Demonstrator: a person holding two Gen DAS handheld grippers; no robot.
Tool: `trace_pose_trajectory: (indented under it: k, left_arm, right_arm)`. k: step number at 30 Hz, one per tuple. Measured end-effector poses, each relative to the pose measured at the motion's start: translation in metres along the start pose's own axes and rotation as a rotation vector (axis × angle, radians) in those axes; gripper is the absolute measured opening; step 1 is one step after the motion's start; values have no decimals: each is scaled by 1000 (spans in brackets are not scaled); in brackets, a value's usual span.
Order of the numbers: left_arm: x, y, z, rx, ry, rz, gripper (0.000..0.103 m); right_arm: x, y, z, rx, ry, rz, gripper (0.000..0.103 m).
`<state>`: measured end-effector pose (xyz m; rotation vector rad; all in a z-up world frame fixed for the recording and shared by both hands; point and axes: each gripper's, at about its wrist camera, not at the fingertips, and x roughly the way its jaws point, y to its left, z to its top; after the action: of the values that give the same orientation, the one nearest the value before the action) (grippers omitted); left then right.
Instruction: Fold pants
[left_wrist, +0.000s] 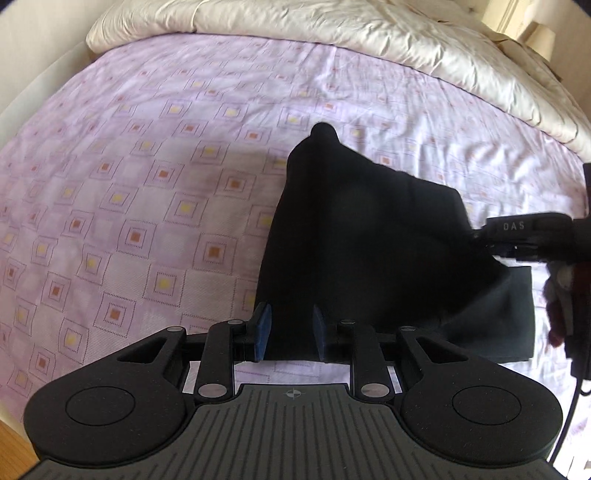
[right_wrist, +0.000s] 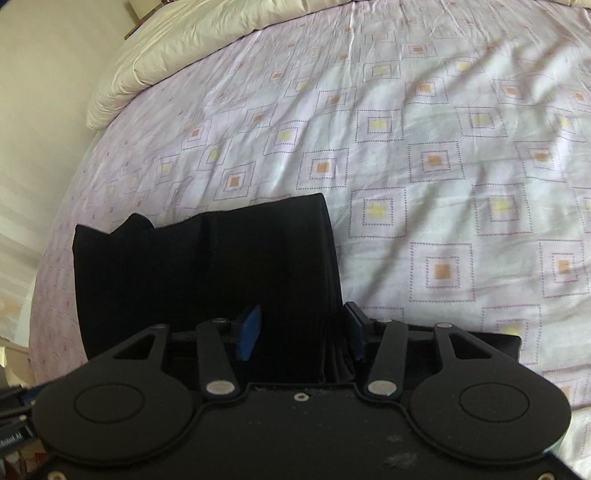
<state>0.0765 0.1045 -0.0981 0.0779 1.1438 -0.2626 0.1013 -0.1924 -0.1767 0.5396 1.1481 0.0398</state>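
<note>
**Black pants lying on a bed, both grippers working at the near edge**

Black pants (left_wrist: 354, 236) are lying partly folded on a bed w/ a lilac sheet (left_wrist: 147, 184) printed in small squares. A cream duvet (left_wrist: 332, 40) is bunching along the far side of the bed.

In the left wrist view, the left gripper (left_wrist: 291, 334) is sitting at the pants' near edge. Its blue pads (left_wrist: 263, 330) are standing apart, w/ dark cloth lying between them; whether they are pressing on it, I cannot tell. The right gripper (left_wrist: 480, 236) is reaching in from the right & meeting the pants' right edge.

In the right wrist view, the right gripper's jaws are spread, w/ a stacked fold of the pants running between the blue pads (right_wrist: 249, 334). A grip on the cloth is not showing clearly. The pants are filling the lower left of that view, the sheet stretching away beyond.
</note>
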Motion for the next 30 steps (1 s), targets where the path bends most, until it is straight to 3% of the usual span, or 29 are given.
trace_pose_trajectory:
  k: [1, 2, 9, 12, 14, 17, 20, 27, 30]
  left_arm:
    - [1, 1, 0, -1, 2, -2, 24]
    - [2, 3, 1, -3, 4, -8, 24]
    - [9, 5, 17, 33, 3, -64, 24]
    - [11, 4, 25, 67, -5, -87, 24]
    - [13, 0, 30, 86, -9, -101, 24]
    - [18, -5, 36, 113, -7, -122, 24]
    - [23, -14, 43, 142, 2, -142, 24]
    - [38, -38, 62, 231, 6, -177, 24]
    - [56, -51, 66, 290, 19, -157, 25]
  right_arm:
    - [-1, 2, 2, 2, -6, -18, 23]
    - [-2, 5, 5, 8, -14, -18, 16]
    - [-78, 55, -6, -93, -193, -11, 12]
    - [-117, 57, -25, -81, -253, -75, 12]
    - [-130, 45, -39, -47, -248, -137, 12]
    - [-121, 21, -60, -26, -194, -270, 12]
    - [-95, -5, -73, 33, -128, -345, 13]
    - [-94, 1, -70, 14, -164, -355, 13]
    - [-90, 0, -71, -5, -163, -362, 13]
